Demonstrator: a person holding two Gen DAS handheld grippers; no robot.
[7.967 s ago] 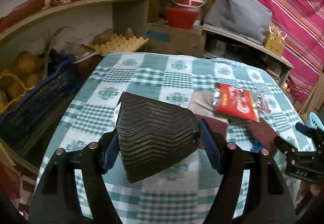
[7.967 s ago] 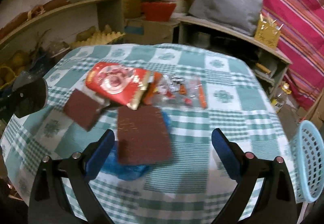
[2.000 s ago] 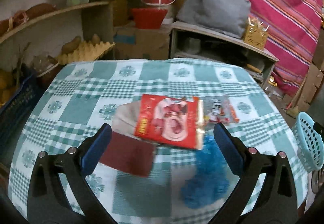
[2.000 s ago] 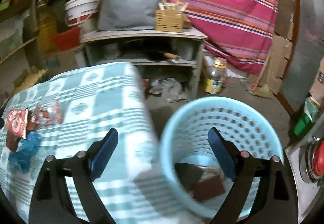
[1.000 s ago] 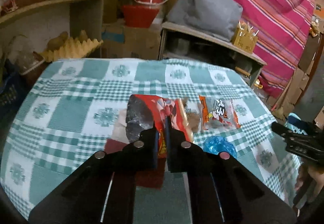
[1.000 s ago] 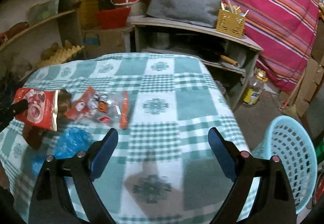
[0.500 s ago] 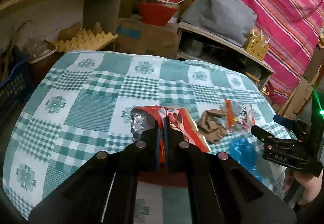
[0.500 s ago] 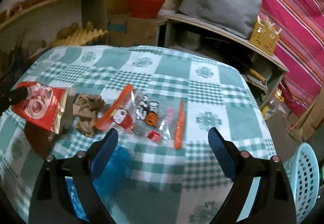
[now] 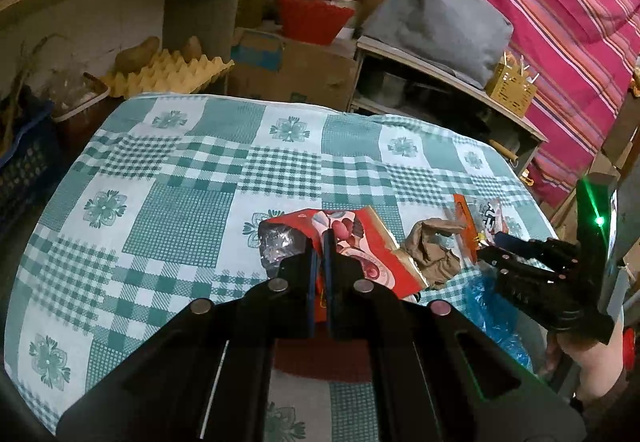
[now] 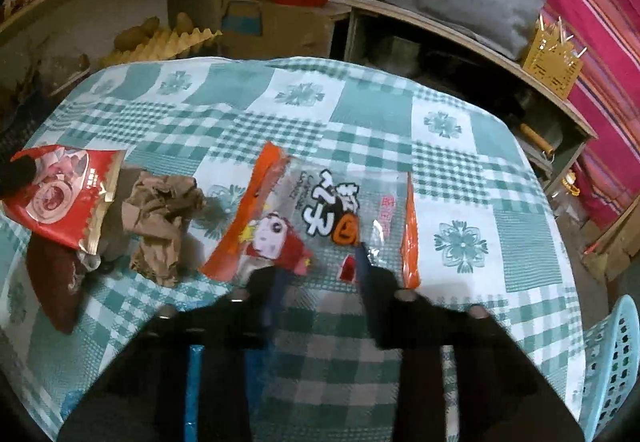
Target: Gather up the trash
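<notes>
The left tool (image 9: 319,242) is clamped on the near edge of a red foil snack packet (image 9: 360,254), its two fingers pressed nearly together with only the packet's thin foil between them. The packet lies tilted on the counter (image 9: 180,178), which is covered with a green-and-white checked cloth.

Just right of the packet sits a crumpled brown paper wad (image 10: 160,222), and right of that a clear plastic wrapper with orange side strips and cartoon print (image 10: 320,218). A dark reddish-brown flat piece (image 10: 52,282) lies partly under the red packet. A crinkled blue plastic bag (image 9: 496,318) rests at the counter's near edge, under the right tool.

The right tool (image 10: 320,270) has just been closing; its fingers stand narrow at the near edge of the clear wrapper, blurred, and whether the pads already press on it cannot be told. A bare hand (image 9: 596,358) holds this tool.

A light blue perforated plastic basket (image 10: 612,362) stands off the counter's right edge.
</notes>
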